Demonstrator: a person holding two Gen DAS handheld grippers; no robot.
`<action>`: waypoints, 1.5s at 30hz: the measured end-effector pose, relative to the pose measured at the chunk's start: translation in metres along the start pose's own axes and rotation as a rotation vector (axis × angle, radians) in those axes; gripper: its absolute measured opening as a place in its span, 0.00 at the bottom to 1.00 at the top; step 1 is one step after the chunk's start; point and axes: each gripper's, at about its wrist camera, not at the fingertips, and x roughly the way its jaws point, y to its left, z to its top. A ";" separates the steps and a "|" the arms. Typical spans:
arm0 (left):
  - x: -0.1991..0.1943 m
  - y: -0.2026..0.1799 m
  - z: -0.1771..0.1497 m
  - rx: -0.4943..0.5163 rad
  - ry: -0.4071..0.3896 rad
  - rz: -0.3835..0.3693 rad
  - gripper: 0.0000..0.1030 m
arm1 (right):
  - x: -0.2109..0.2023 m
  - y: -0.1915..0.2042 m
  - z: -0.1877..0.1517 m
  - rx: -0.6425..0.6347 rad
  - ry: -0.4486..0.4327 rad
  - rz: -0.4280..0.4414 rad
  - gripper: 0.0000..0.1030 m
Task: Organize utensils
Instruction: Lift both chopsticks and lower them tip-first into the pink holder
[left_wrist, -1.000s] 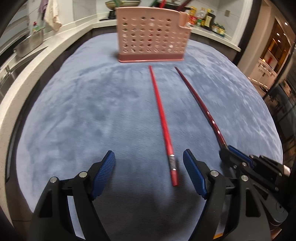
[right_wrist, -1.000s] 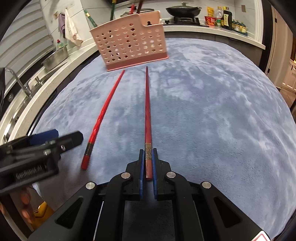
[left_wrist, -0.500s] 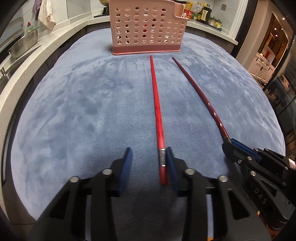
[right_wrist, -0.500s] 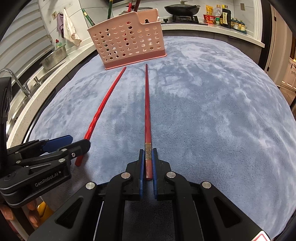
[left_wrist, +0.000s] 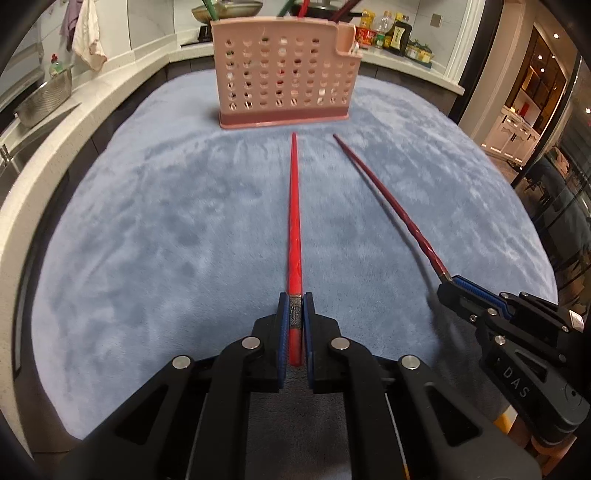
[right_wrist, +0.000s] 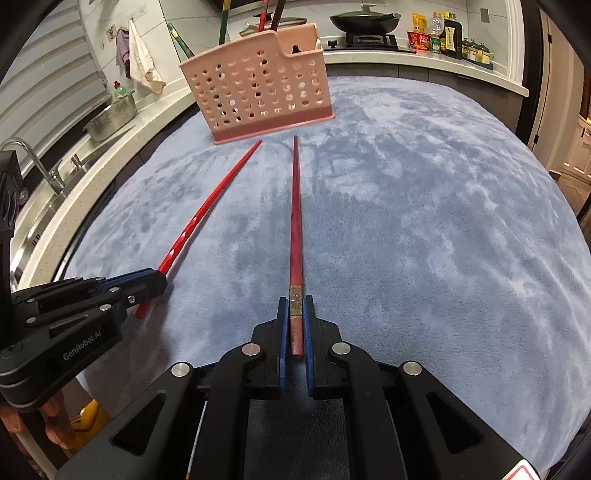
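Two red chopsticks lie on a blue plush mat (left_wrist: 147, 229), tips toward a pink perforated utensil basket (left_wrist: 284, 74) at the far end. My left gripper (left_wrist: 295, 300) is closing, its blue pads pressing the thick end of the bright red chopstick (left_wrist: 294, 221). My right gripper (right_wrist: 295, 303) is shut on the thick end of the darker red chopstick (right_wrist: 295, 221). Each gripper shows in the other's view: the right gripper (left_wrist: 448, 285) at the right, the left gripper (right_wrist: 159, 280) at the left. The basket (right_wrist: 258, 85) holds several upright utensils.
A white counter curves around the mat, with a sink and tap (right_wrist: 33, 155) and a metal bowl (left_wrist: 44, 99) on the left. Bottles and jars (left_wrist: 395, 37) stand behind the basket. A dark pan (right_wrist: 364, 20) sits on the hob.
The left gripper's fingers came together from wide apart onto the bright red chopstick's end, and it shifted to centre on it. The right gripper kept still, holding its chopstick.
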 end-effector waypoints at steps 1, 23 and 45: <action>-0.005 0.001 0.002 -0.005 -0.011 0.003 0.07 | -0.003 0.000 0.002 0.000 -0.007 0.002 0.07; -0.094 0.025 0.084 -0.067 -0.271 0.012 0.07 | -0.102 -0.020 0.091 0.053 -0.314 0.009 0.07; -0.159 0.037 0.204 -0.057 -0.525 0.012 0.07 | -0.142 -0.032 0.205 0.106 -0.523 0.157 0.07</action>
